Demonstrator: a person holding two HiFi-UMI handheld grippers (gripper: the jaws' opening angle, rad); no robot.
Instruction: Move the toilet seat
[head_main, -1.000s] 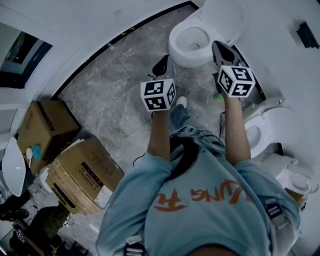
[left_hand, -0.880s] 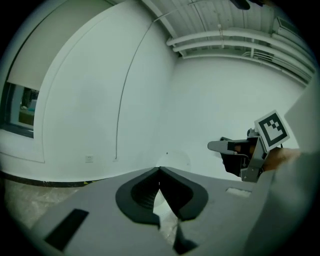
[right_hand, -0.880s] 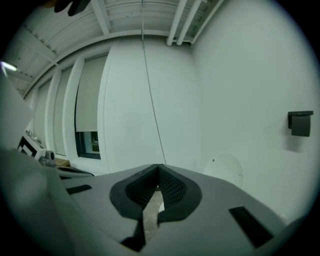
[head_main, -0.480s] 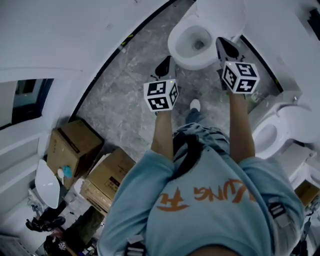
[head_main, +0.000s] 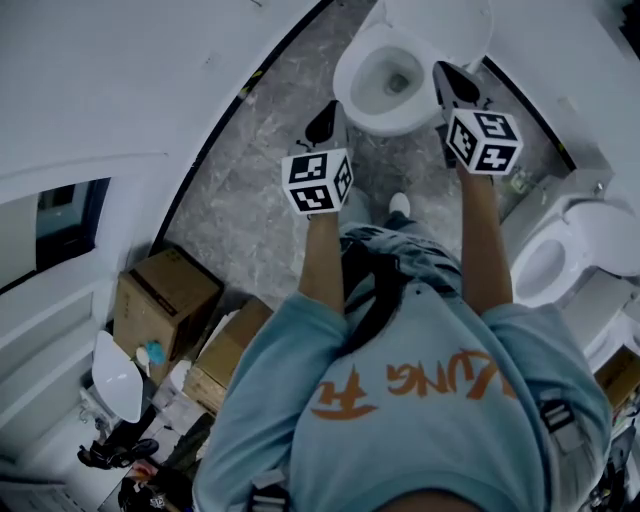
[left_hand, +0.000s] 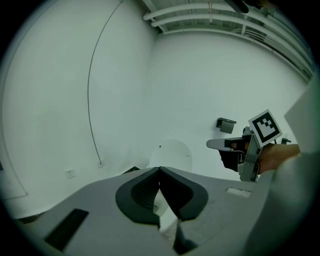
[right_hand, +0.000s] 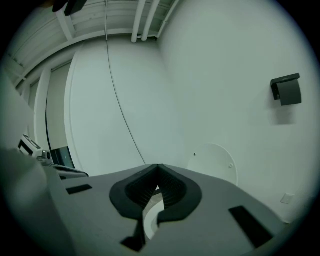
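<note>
A white toilet (head_main: 372, 110) stands on the grey stone floor at the top of the head view, its bowl uncovered and its round lid (head_main: 440, 25) raised against the wall. My left gripper (head_main: 323, 120) hangs shut just left of the bowl, over the floor. My right gripper (head_main: 449, 78) is shut too, above the bowl's right rim. Neither holds or touches anything. In the left gripper view the shut gripper (left_hand: 159, 172) faces the raised lid (left_hand: 172, 152). The right gripper view has the lid (right_hand: 215, 162) to the right of the shut gripper (right_hand: 158, 170).
A second toilet (head_main: 555, 255) stands close at the right. Cardboard boxes (head_main: 165, 295) are stacked at the left by the wall. A small black box (right_hand: 287, 90) hangs on the wall above the toilet. The person's foot (head_main: 398, 205) is just short of the bowl.
The person has stepped closer to the toilet. Both shut grippers have moved forward with them, the right one now over the bowl's rim.
</note>
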